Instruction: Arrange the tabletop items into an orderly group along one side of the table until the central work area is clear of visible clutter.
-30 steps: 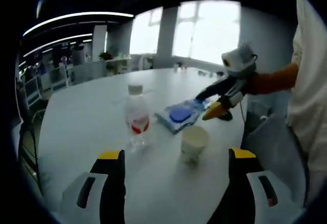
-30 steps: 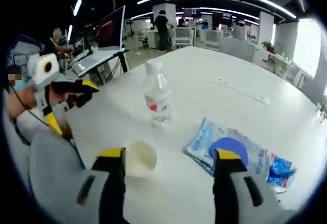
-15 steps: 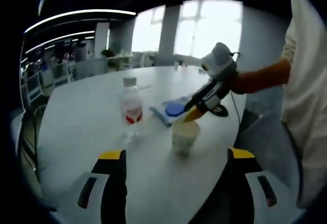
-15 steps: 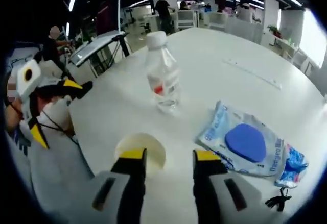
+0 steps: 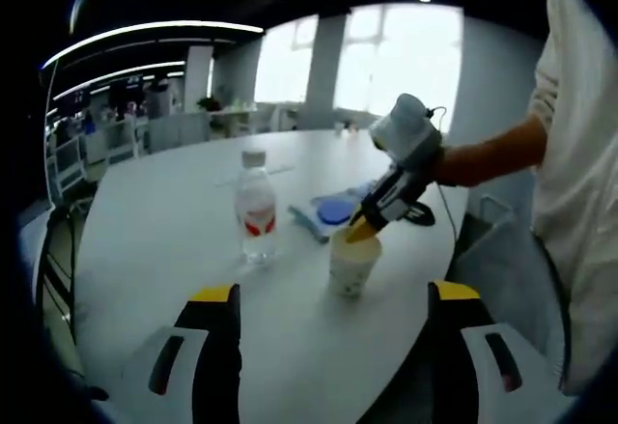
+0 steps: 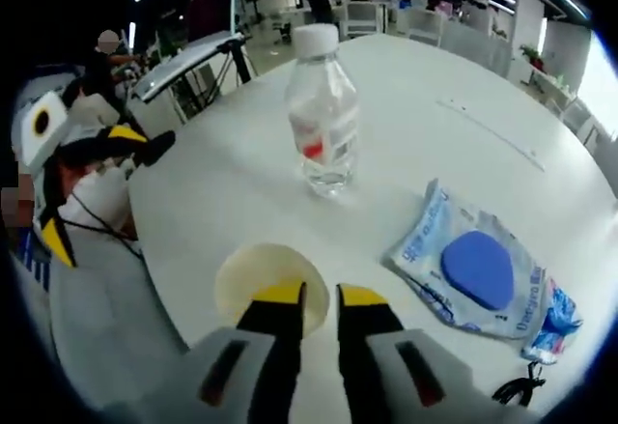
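**Right tongs close on the paper cup's rim**

Left gripper view. The left tongs (image 5: 333, 298) stand wide and empty at 6 o'clock, hanging back from the worktop (image 5: 164, 240). The paper cup (image 5: 351, 262) stands upright just right of centre, near the worktop's near edge. The right tongs (image 5: 372, 223) reach in from 2 o'clock, their yellow tips at the cup's rim; half a second ago they were just short of it, and a second ago over the blue packet (image 5: 333, 213). The water bottle (image 5: 255, 216) stands upright at 10 o'clock of the cup, apart from it.

Right gripper view. The right tongs (image 6: 320, 296) have narrowed from wide to nearly closed within the second, and appear to pinch the cup's (image 6: 253, 279) near rim wall; firm contact cannot be confirmed. The bottle (image 6: 324, 120) is at 12 o'clock, the packet (image 6: 480, 271) at 3 o'clock, the left tongs (image 6: 145, 141) at 9 o'clock.

Judgement: the cup is being taken first, probably to be moved to one side; bottle and packet remain in the central area. A thin rim may crumple or slip.
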Available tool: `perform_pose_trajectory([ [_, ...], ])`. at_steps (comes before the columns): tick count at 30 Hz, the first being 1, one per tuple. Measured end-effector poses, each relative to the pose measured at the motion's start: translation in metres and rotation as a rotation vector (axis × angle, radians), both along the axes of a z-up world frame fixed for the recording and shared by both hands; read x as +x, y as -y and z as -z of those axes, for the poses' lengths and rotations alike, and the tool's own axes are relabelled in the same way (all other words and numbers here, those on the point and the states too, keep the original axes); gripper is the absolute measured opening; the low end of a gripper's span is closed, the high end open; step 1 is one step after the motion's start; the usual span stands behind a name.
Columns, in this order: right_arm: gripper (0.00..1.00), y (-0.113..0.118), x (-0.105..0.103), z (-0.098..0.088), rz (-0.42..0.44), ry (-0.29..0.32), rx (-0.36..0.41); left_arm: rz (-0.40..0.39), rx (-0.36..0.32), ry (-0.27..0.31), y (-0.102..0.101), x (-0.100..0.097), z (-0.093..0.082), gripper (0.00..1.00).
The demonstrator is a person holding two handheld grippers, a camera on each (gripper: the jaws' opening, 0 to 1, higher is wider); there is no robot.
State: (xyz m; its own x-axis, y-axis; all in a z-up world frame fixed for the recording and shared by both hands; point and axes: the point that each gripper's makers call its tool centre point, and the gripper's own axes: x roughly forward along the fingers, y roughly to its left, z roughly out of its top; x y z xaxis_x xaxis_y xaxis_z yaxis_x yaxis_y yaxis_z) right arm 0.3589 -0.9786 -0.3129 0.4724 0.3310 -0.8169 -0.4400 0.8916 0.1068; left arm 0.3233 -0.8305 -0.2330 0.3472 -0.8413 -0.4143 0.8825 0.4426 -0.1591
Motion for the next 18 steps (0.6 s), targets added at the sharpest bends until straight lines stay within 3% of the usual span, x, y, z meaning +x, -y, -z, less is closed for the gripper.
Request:
perform_pose_trajectory([
  [3,0.00,0.0014,0.0001,-0.0002,-0.007,0.002,-0.015,0.001,-0.002,0.001,0.0011,-0.0005,-0.0008,0.75],
  [14,0.00,-0.0009,0.0012,-0.0055,-0.010,0.002,0.006,0.013,0.004,-0.003,0.0044,-0.0031,0.0025,0.74],
  [18,0.00,-0.0032,0.0018,-0.0090,0.012,-0.011,0.055,0.013,0.004,-0.004,0.0049,-0.0041,0.0037,0.74],
])
